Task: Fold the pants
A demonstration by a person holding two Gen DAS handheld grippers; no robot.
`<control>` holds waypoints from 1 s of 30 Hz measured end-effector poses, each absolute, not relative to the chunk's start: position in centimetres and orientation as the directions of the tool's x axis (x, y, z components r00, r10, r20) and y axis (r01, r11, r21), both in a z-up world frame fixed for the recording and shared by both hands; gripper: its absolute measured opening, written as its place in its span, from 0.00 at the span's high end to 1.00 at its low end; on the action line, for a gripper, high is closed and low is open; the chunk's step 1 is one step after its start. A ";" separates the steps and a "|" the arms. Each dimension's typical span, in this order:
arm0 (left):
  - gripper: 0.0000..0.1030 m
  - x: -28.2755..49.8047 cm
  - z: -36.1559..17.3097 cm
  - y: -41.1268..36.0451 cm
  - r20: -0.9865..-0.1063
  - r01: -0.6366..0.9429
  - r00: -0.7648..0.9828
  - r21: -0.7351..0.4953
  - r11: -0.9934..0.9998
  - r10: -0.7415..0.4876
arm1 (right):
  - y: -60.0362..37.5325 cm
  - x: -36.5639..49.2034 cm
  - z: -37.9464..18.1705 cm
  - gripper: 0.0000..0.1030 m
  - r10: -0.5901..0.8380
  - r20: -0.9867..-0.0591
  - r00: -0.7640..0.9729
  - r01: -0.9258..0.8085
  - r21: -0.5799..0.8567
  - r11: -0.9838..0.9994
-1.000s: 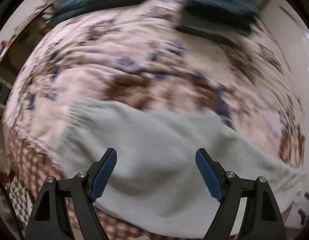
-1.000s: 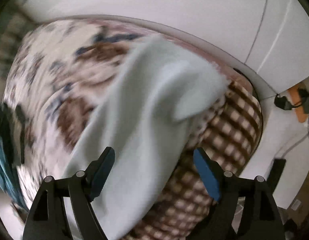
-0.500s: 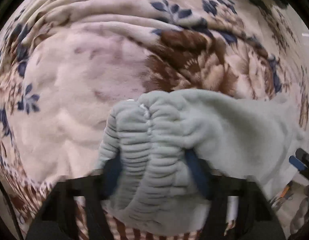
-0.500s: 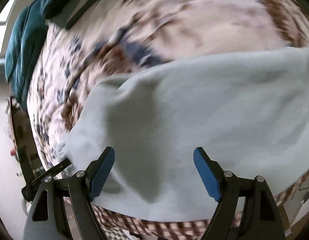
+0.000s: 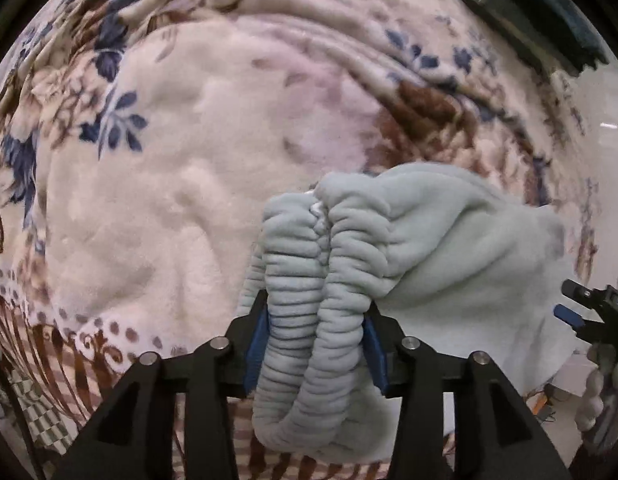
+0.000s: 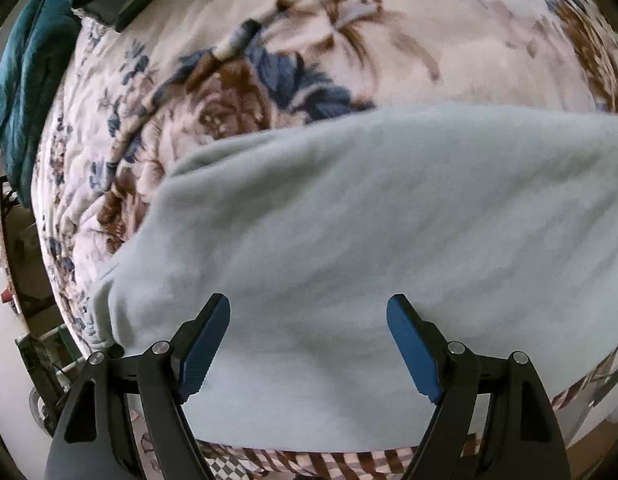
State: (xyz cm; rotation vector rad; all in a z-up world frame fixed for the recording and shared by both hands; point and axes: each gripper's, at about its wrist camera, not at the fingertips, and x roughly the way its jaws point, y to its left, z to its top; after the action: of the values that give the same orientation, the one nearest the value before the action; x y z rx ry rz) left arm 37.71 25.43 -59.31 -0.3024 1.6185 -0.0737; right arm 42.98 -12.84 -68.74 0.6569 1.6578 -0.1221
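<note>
You are at the grasping step. Your left gripper point(image 5: 315, 354) clamps the bunched waistband of the pale pants point(image 5: 449, 264), low center of the frame on the floral blanket point(image 5: 169, 208), jaws easing slightly wider. A second ago they stood empty. Your right gripper point(image 6: 309, 344) hangs released above the fabric; next it must pinch there.

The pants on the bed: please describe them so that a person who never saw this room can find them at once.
Look at the bed, covered by a cream blanket with brown and blue flowers. Near its checked edge lie the pale grey-green fleece pants, their ribbed elastic waistband bunched in the left gripper, whose jaws are now opening slightly. Unlike the patterned blanket, they are plain and one colour.
</note>
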 end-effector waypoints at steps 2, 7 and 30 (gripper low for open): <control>0.59 37.7 -58.8 25.8 -0.964 -0.183 -0.038 -0.253 0.950 -0.264 | -13.5 43.7 -67.9 0.19 0.363 -0.931 -0.028 0.475 0.307 0.824; 0.58 38.4 -57.4 26.2 -0.974 -0.300 -0.022 -0.208 0.931 -0.225 | -13.8 48.1 -67.2 0.19 0.422 -0.907 -0.004 0.393 0.387 0.834; 0.53 41.0 -54.8 15.7 -0.904 -0.478 0.065 -0.401 0.782 -0.423 | -8.6 51.4 -73.4 0.74 0.604 -0.760 -0.239 0.065 0.609 0.791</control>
State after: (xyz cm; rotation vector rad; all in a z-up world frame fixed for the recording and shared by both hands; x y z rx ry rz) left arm 41.03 15.65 -54.85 -0.7488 1.5520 0.0476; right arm 51.37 -8.57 -73.37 0.5220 1.7604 0.5490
